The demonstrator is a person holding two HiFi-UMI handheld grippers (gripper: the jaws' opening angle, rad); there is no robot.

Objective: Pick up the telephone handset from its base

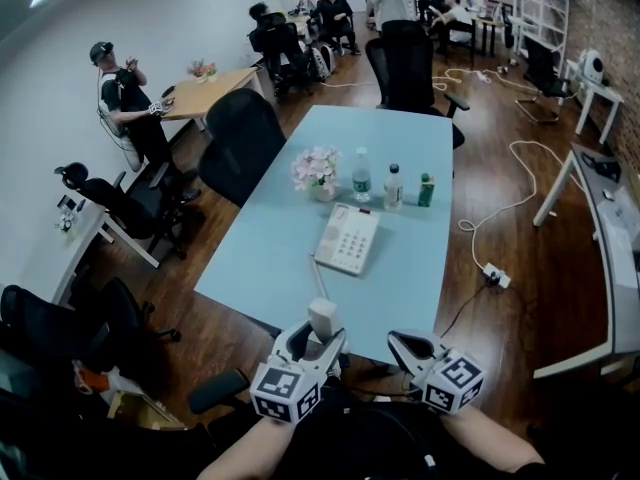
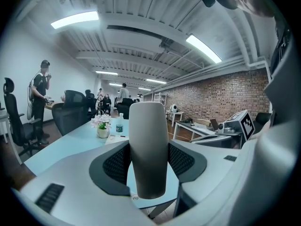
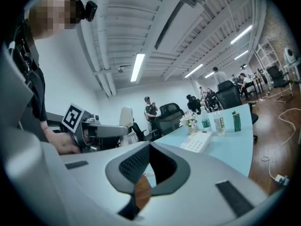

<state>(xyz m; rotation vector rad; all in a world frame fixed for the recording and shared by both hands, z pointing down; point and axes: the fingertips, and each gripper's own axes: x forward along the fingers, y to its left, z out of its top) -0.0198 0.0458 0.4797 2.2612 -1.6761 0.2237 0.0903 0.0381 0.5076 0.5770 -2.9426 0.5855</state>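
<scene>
The white telephone base (image 1: 347, 238) lies on the light blue table (image 1: 260, 268), with its keypad facing up. The white handset (image 1: 322, 318) is off the base, near the table's front edge, standing upright between the jaws of my left gripper (image 1: 318, 334). In the left gripper view the handset (image 2: 148, 145) fills the gap between both dark pads, and my left gripper (image 2: 148, 166) is shut on it. A thin cord (image 1: 318, 286) runs from the base to the handset. My right gripper (image 1: 406, 344) hangs just right of the left one, shut and holding nothing (image 3: 149, 168).
Behind the base stand a flower pot (image 1: 318, 171), two clear bottles (image 1: 361, 176) and a small green bottle (image 1: 426, 190). Black office chairs (image 1: 240, 138) ring the table. Several people sit or stand at the back and left. Cables and a power strip (image 1: 496, 274) lie on the wooden floor.
</scene>
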